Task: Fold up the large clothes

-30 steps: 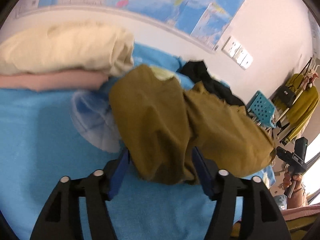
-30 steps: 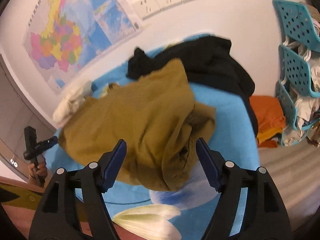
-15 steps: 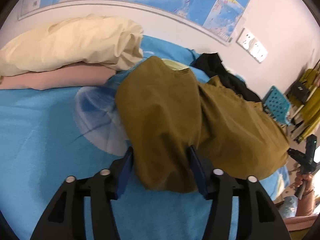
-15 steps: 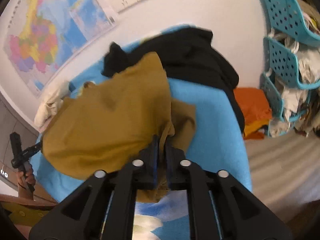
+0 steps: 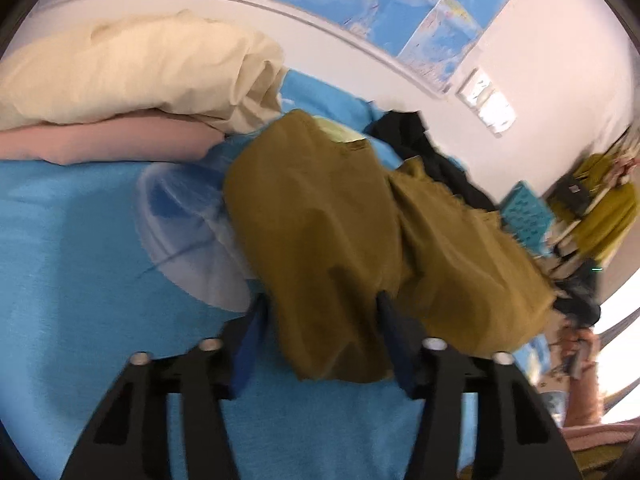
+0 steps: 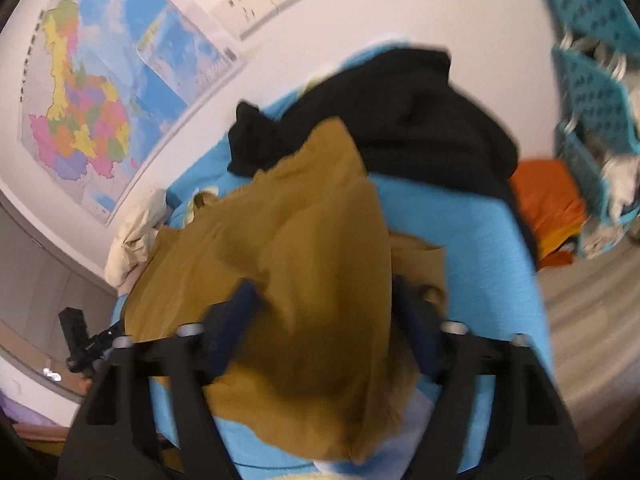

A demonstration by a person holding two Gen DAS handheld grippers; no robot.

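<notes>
Jaws of the left gripper (image 5: 320, 316) are closing and those of the right gripper (image 6: 320, 304) opening, each spread astride one end of the crumpled olive-brown cotton garment (image 5: 340, 248) stretched between them on the blue bed cover (image 5: 80, 280).

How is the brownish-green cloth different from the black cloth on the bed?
The brownish-green cloth lies near, in front of both cameras; the black cloth lies farther back, near the wall. The brownish-green cloth is a light mustard-olive; the black cloth is very dark. The brownish-green cloth partly covers the black cloth's edge. Both are crumpled, unfolded, and rest on the blue bed cover.
</notes>
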